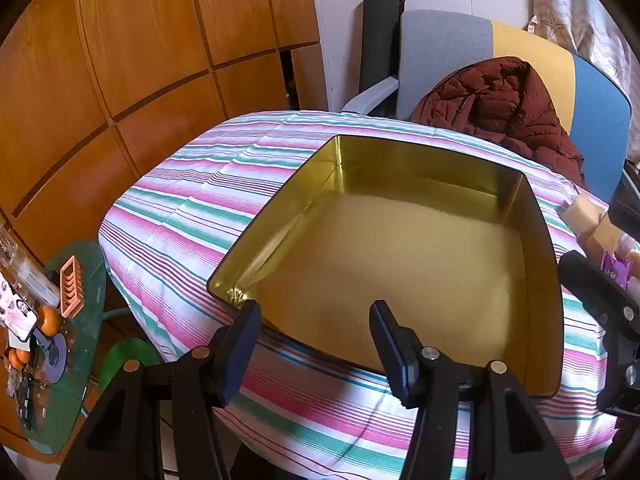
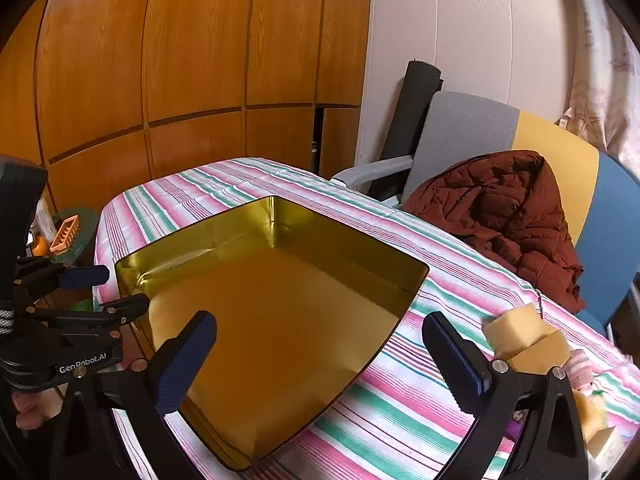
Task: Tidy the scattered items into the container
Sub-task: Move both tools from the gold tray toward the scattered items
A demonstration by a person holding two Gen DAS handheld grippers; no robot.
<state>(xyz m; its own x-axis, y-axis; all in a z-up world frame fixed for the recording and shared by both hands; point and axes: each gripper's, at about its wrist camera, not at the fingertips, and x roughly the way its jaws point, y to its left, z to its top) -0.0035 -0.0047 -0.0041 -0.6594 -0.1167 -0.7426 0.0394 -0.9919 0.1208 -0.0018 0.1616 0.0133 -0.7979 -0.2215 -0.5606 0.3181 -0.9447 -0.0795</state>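
An empty gold tin [image 1: 400, 260] with straight walls lies on the striped tablecloth [image 1: 192, 208]. My left gripper [image 1: 316, 340] hovers at the tin's near rim, open, with nothing between its fingers. In the right wrist view, my right gripper [image 2: 320, 360] stands wide open over the near right corner of the tin [image 2: 280, 320], also holding nothing. Two yellow sponge blocks [image 2: 516, 332] lie on the cloth just right of the right finger, beside a pink item [image 2: 580, 368]. From the left wrist the sponge blocks [image 1: 584, 212] and a purple packet [image 1: 614, 270] show at the far right edge.
A chair [image 2: 472, 128] with a dark red jacket [image 2: 500, 216] stands behind the table. Wooden wardrobe doors [image 1: 140, 60] fill the left. A low glass side table [image 1: 80, 320] at the left carries a phone, oranges and an orange rack [image 1: 72, 286]. The cloth drops off at the table's left edge.
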